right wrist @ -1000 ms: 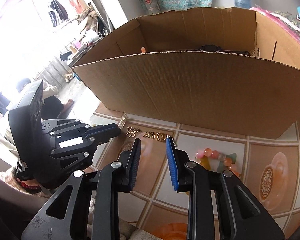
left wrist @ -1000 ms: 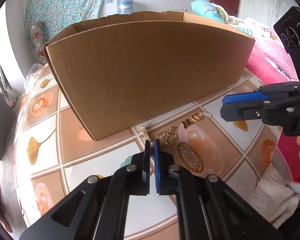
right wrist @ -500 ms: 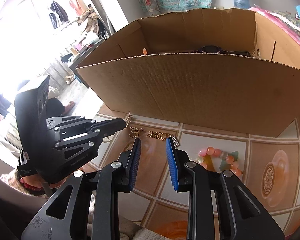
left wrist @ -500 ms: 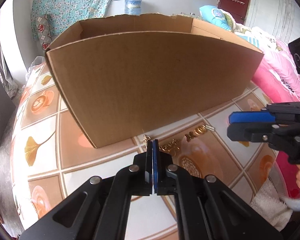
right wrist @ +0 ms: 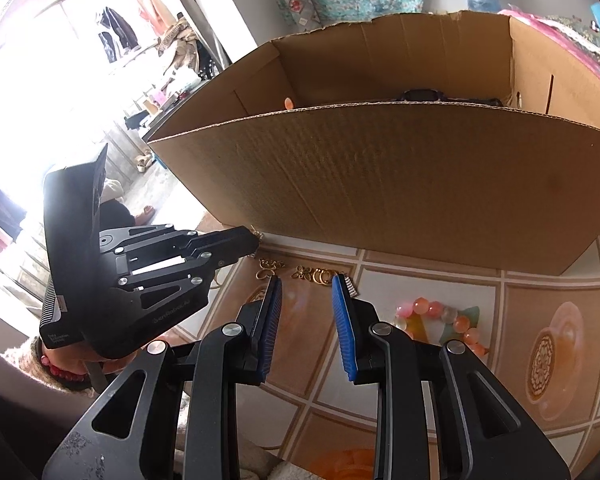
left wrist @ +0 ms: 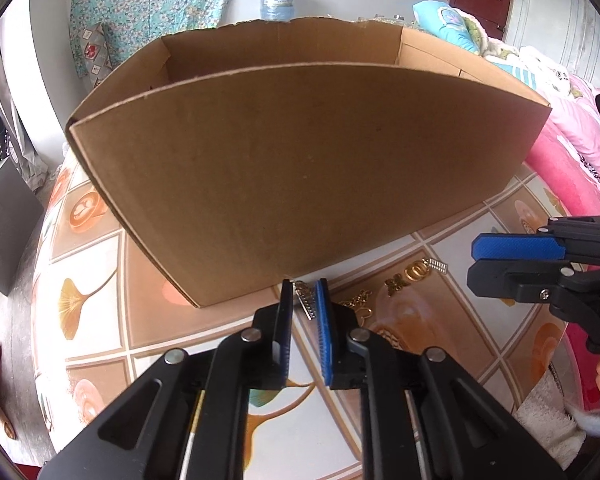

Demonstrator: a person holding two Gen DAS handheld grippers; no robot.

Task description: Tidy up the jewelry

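Bedroom backdrop; patterned tiled tabletop carries open cardboard box filling frame centre. Left gripper low centre, jaws just opening to narrow gap, silver-gold earring between pads at box's near edge. Gold jewelry pieces and pink bead bracelet lie on tabletop below box. Right gripper jaws part-open, empty.

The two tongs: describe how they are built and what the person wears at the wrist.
Both are black plastic linkage frames with silver pivot rivets. The left tongs and right tongs carry ribbed blue pads on their inner faces. Seen from the right wrist view, the left one has a slanted black housing with small pale lettering and a white label strip. A red beaded bracelet and fuzzy cream sleeve show below it.
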